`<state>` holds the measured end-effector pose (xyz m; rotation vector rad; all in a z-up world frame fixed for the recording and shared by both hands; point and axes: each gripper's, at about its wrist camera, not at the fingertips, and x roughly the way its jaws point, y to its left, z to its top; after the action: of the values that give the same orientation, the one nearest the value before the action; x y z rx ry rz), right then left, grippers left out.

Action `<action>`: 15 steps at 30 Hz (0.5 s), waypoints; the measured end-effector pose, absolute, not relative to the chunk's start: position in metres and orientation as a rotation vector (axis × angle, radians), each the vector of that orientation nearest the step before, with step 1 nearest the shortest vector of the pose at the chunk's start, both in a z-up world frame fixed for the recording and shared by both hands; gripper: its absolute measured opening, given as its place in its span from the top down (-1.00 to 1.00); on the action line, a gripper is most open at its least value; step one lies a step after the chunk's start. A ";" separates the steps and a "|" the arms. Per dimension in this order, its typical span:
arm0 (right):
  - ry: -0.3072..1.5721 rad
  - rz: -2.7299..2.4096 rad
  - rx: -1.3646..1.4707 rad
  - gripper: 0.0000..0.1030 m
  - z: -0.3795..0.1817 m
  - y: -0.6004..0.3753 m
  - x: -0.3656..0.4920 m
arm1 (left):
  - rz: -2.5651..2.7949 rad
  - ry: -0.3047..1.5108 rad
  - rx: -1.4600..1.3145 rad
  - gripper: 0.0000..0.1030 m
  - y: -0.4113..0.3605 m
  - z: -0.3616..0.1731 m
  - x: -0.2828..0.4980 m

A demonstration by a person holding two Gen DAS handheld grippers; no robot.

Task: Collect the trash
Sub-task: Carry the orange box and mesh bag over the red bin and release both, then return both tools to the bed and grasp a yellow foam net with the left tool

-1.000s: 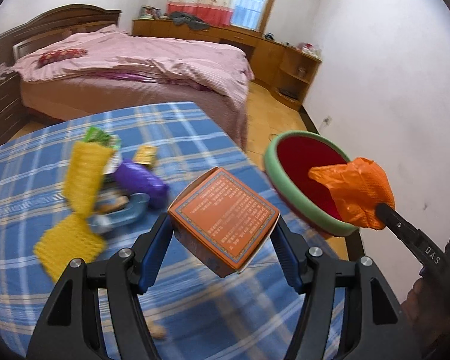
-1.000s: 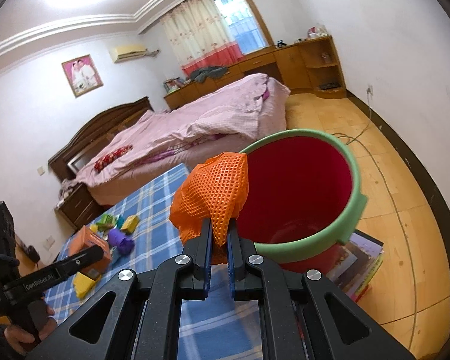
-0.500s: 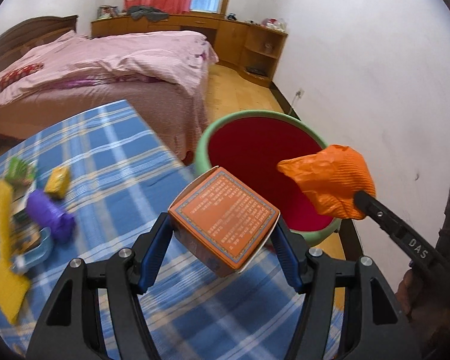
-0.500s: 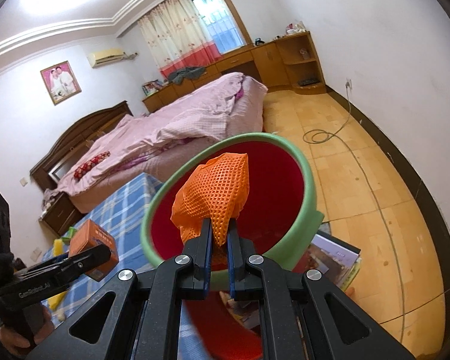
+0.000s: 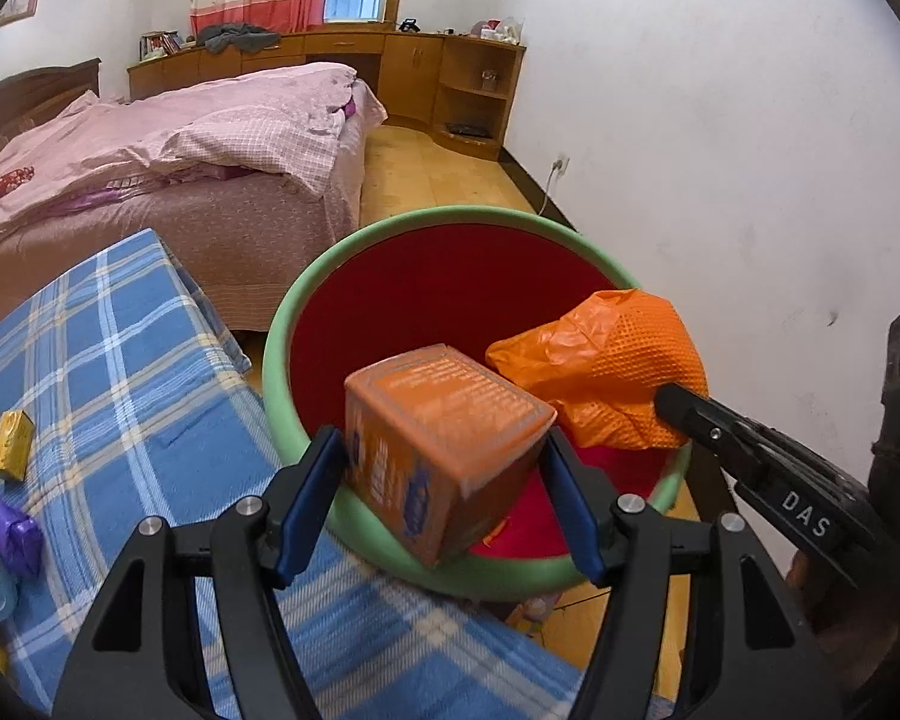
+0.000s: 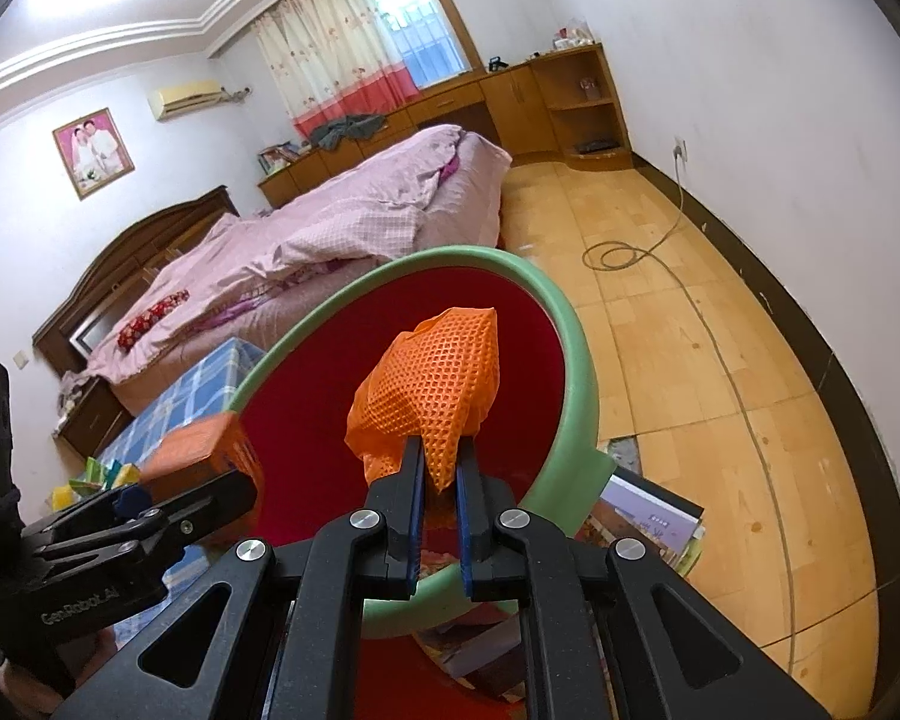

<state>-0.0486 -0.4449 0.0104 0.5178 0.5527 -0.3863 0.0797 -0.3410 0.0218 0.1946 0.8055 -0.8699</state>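
My left gripper sits spread around the blurry orange box over the bin's green rim; my right gripper pinches orange mesh above the wide-open bin.

White walls, wood-plank floor. Pink-quilted bed with dark headboard at ten o'clock. Curtained window at twelve, wooden cabinets beneath. Framed portrait and air conditioner high at eleven. Ceiling light glare upper left.
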 end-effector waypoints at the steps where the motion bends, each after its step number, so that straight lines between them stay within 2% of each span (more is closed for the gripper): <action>1: 0.557 -0.388 0.520 0.78 0.009 -0.446 -0.047 | -0.872 0.804 0.194 -0.29 -0.342 0.021 0.079; 4: 0.567 -0.386 0.542 0.71 0.006 -0.450 -0.045 | -0.876 0.800 0.194 -0.29 -0.342 0.020 0.079; 7: 0.561 -0.374 0.588 0.50 0.003 -0.454 -0.047 | -0.880 0.805 0.188 -0.29 -0.341 0.021 0.079; 15: 0.525 -0.360 0.595 0.44 0.015 -0.451 -0.059 | -0.879 0.822 0.152 -0.29 -0.332 0.027 0.077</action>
<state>-0.0592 -0.4505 0.0152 0.5947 0.5254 -0.3598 0.0773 -0.3322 0.0266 0.1518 0.8224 -0.8794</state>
